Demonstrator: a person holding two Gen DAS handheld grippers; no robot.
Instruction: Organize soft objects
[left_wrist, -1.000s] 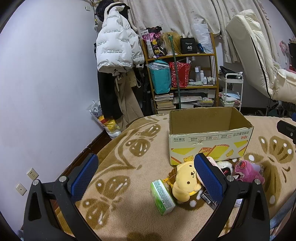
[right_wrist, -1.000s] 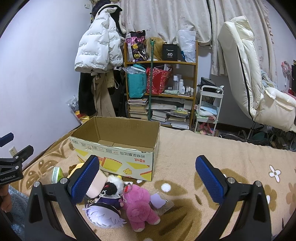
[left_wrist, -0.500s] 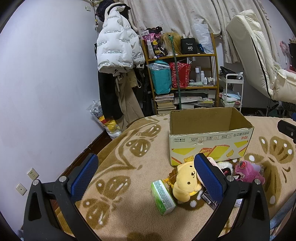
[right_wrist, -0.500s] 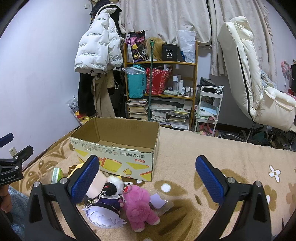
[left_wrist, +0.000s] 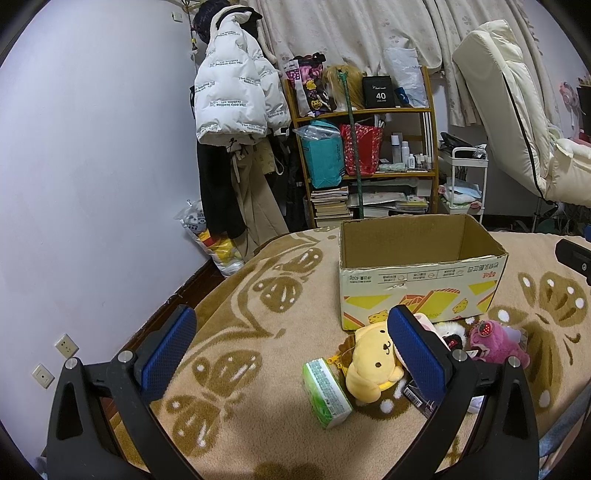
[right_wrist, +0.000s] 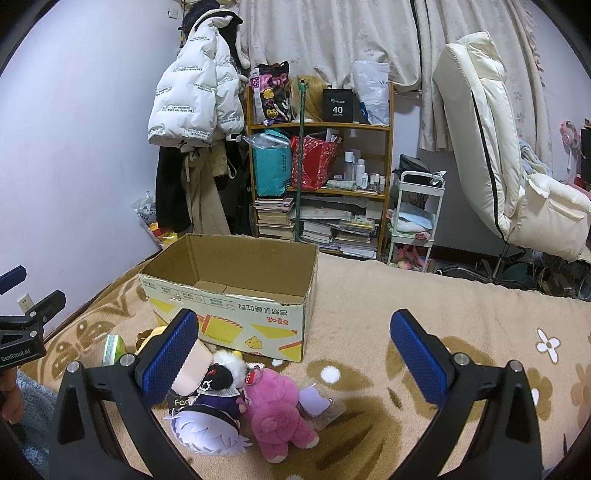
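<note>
Both grippers hang above the patterned blanket with jaws spread wide and nothing between the pads. The left gripper sits over bare blanket at the left of the toy cluster; the right gripper sits over the cluster's right side.

The cardboard box stands upright and open-topped on the blanket, its floor bare. Its printed front wall faces the grippers, and the upper rim is ragged along the front edge.

The soft objects lie in a tight group just in front of the box's front wall:
- Yellow dog plush, near the box's left front corner.
- Green tissue pack, tilted on one edge, touching the yellow plush on its left.
- Pink bear plush, lying on its front.
- Pale-haired doll in dark clothing, beside the pink bear.
- Small black-and-white plush, between the doll and the box.
- Clear packet with a lilac item, touching the pink bear's right side.

Open blanket extends to the right of the box and cluster. To the left, the blanket edge drops toward the wall. Behind the box stand a shelf unit and a reclined white chair.
</note>
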